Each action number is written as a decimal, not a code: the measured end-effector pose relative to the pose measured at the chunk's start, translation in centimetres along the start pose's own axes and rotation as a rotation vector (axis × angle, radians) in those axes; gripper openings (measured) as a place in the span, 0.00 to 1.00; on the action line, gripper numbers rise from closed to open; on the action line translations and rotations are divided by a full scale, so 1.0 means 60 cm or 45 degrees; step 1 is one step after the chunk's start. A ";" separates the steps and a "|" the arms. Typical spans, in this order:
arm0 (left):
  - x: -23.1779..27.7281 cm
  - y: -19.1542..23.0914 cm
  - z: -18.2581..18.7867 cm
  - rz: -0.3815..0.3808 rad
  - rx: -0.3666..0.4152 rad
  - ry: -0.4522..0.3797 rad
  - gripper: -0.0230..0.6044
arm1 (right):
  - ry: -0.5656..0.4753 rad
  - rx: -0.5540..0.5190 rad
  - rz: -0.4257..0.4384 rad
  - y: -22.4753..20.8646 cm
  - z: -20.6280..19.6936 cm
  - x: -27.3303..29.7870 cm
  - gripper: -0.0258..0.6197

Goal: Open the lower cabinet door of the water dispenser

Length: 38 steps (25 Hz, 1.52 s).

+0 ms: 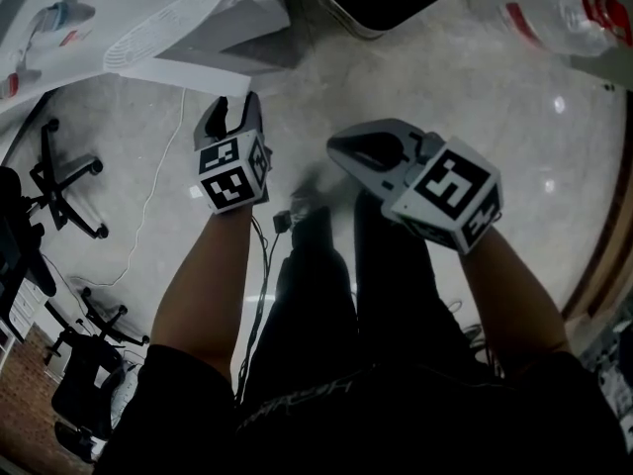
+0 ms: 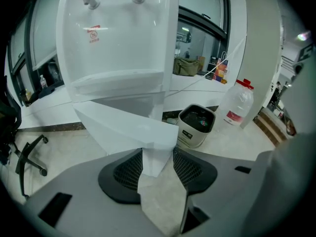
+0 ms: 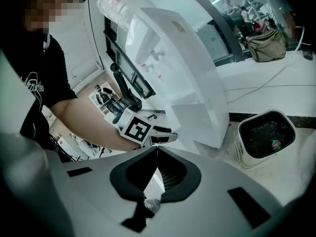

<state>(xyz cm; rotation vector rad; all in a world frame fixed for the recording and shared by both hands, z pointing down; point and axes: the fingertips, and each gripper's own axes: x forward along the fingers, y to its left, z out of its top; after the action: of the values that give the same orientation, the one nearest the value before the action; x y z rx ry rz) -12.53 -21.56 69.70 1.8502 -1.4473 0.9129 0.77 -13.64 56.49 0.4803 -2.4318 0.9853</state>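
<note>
The water dispenser [image 2: 118, 33] stands on the floor [image 1: 475, 97] right ahead of me, a tall white body with its taps at the top. Its lower cabinet door [image 2: 133, 127] is not flush with the body. It stands swung out toward me at an angle, with the free lower corner nearest my left side. I judge the opening step well along, with only the last of the swing left.

A waste bin [image 2: 196, 125] sits on the floor just right of the dispenser, near the door's path.

My left hand-held gripper [image 2: 157, 154] is released: its jaws stand apart, with the door's corner reaching down between the pads. I see no pad pressing on it. My right hand-held gripper [image 3: 156, 149] is clenched, tips together on nothing. It hangs back beside the left one and plays no part.

Next I would clamp the left jaws on that corner, squarely across the panel's thickness. Then I would draw it round its hinge in an arc instead of pulling straight, so the thin edge does not slip out.
</note>
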 end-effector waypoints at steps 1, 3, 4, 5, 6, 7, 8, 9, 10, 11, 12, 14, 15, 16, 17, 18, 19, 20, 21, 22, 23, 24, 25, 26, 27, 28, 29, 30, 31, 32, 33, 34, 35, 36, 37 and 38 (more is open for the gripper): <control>-0.003 0.003 -0.004 -0.007 0.009 0.005 0.35 | -0.004 0.000 -0.002 0.005 0.001 0.005 0.06; -0.009 0.008 -0.014 -0.021 0.021 0.017 0.35 | -0.008 -0.002 -0.006 0.015 0.003 0.016 0.06; -0.012 0.011 -0.019 -0.027 0.025 0.024 0.35 | -0.011 -0.004 -0.006 0.020 0.004 0.020 0.06; -0.015 0.014 -0.024 -0.033 0.028 0.031 0.35 | -0.015 -0.006 -0.006 0.025 0.005 0.025 0.06; -0.019 0.017 -0.028 -0.039 0.030 0.038 0.35 | -0.019 -0.008 -0.006 0.031 0.005 0.028 0.06; -0.023 0.020 -0.033 -0.044 0.032 0.046 0.35 | -0.021 -0.009 -0.007 0.037 0.005 0.031 0.06; -0.027 0.022 -0.039 -0.048 0.033 0.052 0.35 | -0.021 -0.009 -0.007 0.042 0.005 0.034 0.06; -0.031 0.025 -0.044 -0.051 0.034 0.058 0.35 | -0.021 -0.009 -0.008 0.048 0.005 0.036 0.06; -0.035 0.028 -0.049 -0.054 0.033 0.063 0.35 | -0.021 -0.009 -0.009 0.053 0.005 0.039 0.06; -0.038 0.032 -0.053 -0.057 0.031 0.069 0.35 | -0.021 -0.008 -0.012 0.057 0.004 0.041 0.06; -0.041 0.035 -0.057 -0.060 0.029 0.075 0.35 | -0.020 -0.007 -0.015 0.061 0.004 0.044 0.06; -0.047 0.041 -0.064 -0.064 0.025 0.086 0.35 | -0.017 -0.006 -0.021 0.070 0.003 0.049 0.06; -0.049 0.044 -0.068 -0.065 0.025 0.090 0.35 | -0.016 -0.006 -0.023 0.074 0.003 0.051 0.06; -0.052 0.047 -0.071 -0.066 0.026 0.093 0.35 | -0.015 -0.006 -0.026 0.079 0.003 0.054 0.06; -0.054 0.049 -0.074 -0.068 0.027 0.095 0.35 | -0.015 -0.006 -0.027 0.083 0.003 0.057 0.06; -0.056 0.052 -0.078 -0.070 0.029 0.096 0.35 | -0.016 -0.007 -0.028 0.088 0.003 0.061 0.06; -0.058 0.055 -0.081 -0.073 0.031 0.097 0.35 | -0.018 -0.007 -0.029 0.092 0.004 0.065 0.06; -0.060 0.058 -0.084 -0.077 0.034 0.096 0.35 | -0.018 -0.006 -0.029 0.097 0.004 0.068 0.06; -0.063 0.061 -0.087 -0.083 0.040 0.097 0.35 | -0.017 -0.007 -0.028 0.102 0.005 0.072 0.06; -0.066 0.063 -0.091 -0.090 0.048 0.101 0.34 | -0.015 -0.007 -0.028 0.107 0.005 0.076 0.06; -0.069 0.064 -0.095 -0.098 0.062 0.108 0.32 | -0.014 -0.007 -0.027 0.112 0.005 0.080 0.06; -0.073 0.065 -0.100 -0.104 0.083 0.117 0.29 | -0.012 -0.007 -0.026 0.118 0.005 0.084 0.06; -0.076 0.067 -0.105 -0.107 0.105 0.125 0.27 | -0.010 -0.007 -0.025 0.123 0.005 0.088 0.06; -0.079 0.070 -0.108 -0.107 0.123 0.132 0.25 | -0.008 -0.008 -0.024 0.128 0.005 0.091 0.06; -0.082 0.073 -0.111 -0.108 0.132 0.136 0.24 | -0.006 -0.008 -0.024 0.133 0.006 0.095 0.06; -0.085 0.077 -0.115 -0.108 0.134 0.141 0.24 | -0.004 -0.008 -0.023 0.138 0.007 0.098 0.06; -0.089 0.081 -0.119 -0.110 0.133 0.147 0.23 | -0.002 -0.008 -0.023 0.143 0.006 0.100 0.06; -0.092 0.084 -0.123 -0.111 0.134 0.152 0.23 | 0.002 -0.007 -0.022 0.148 0.006 0.103 0.06; -0.094 0.087 -0.126 -0.114 0.137 0.158 0.22 | 0.005 -0.006 -0.023 0.152 0.006 0.106 0.06; -0.097 0.090 -0.129 -0.116 0.140 0.163 0.22 | 0.008 -0.008 -0.023 0.156 0.006 0.109 0.06; -0.100 0.094 -0.133 -0.117 0.142 0.168 0.21 | 0.010 -0.012 -0.024 0.160 0.006 0.113 0.06; -0.104 0.098 -0.137 -0.117 0.142 0.172 0.20 | 0.011 -0.015 -0.024 0.165 0.007 0.117 0.06; -0.107 0.103 -0.142 -0.116 0.142 0.176 0.19 | 0.011 -0.018 -0.023 0.170 0.008 0.121 0.06; -0.111 0.108 -0.147 -0.114 0.141 0.180 0.18 | 0.010 -0.020 -0.021 0.176 0.009 0.126 0.06; -0.115 0.114 -0.151 -0.112 0.143 0.181 0.18 | 0.009 -0.021 -0.019 0.182 0.011 0.131 0.06; -0.118 0.119 -0.155 -0.110 0.148 0.183 0.18 | 0.008 -0.022 -0.017 0.188 0.013 0.136 0.06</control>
<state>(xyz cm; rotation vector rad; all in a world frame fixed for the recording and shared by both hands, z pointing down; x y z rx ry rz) -22.04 -11.71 69.62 1.8738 -1.2419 1.0835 -11.59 -7.66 54.18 0.4857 -2.4266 0.9582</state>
